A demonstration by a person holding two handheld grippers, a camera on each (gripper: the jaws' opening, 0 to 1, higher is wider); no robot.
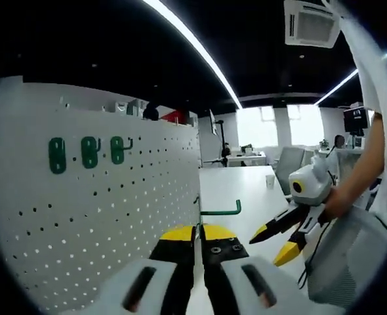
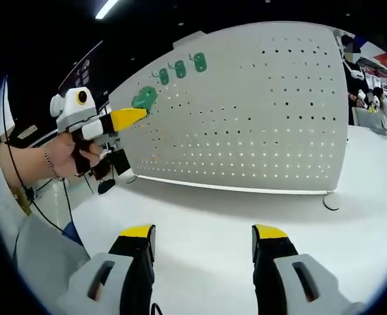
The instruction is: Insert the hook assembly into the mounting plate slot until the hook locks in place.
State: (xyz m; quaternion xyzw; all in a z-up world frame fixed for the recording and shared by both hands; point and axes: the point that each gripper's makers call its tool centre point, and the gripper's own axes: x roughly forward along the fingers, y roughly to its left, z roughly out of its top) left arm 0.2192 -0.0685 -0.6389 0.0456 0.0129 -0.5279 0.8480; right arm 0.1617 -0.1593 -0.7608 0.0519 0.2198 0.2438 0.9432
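Left claw [image 1: 198, 231] partly hides green hook [image 1: 221, 210]

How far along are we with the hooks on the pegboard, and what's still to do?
Three green hooks already sit in a row high on the pegboard. The left gripper is shut on a fourth green hook; in the right gripper view its green plate is up against the board, though whether it has locked cannot be told. The right gripper is open and holds nothing. Left to do: seat the hook fully and let go.
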